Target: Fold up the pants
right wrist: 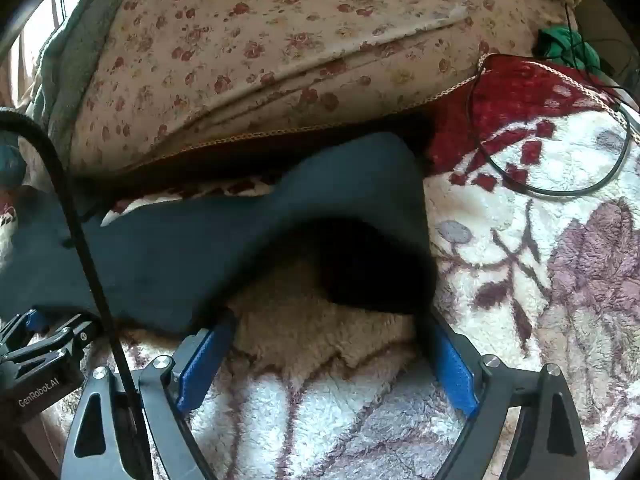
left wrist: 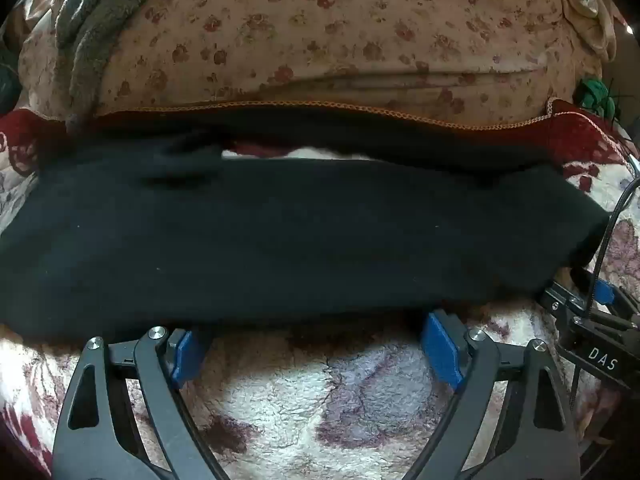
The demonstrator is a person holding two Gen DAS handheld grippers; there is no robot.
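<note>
A fleece blanket [left wrist: 304, 408] with a plum floral print serves as the work surface, backed by a flowered quilt [left wrist: 320, 32]. The left gripper [left wrist: 316, 344] is released, jaws spread wide, just short of the near long edge of the black pants [left wrist: 280, 232]. The right gripper [right wrist: 332, 344] is likewise released, with the raised right end of the pants between its fingertips but not clamped. The long axis of the pants is laid crosswise, directly ahead of both tools.
</note>
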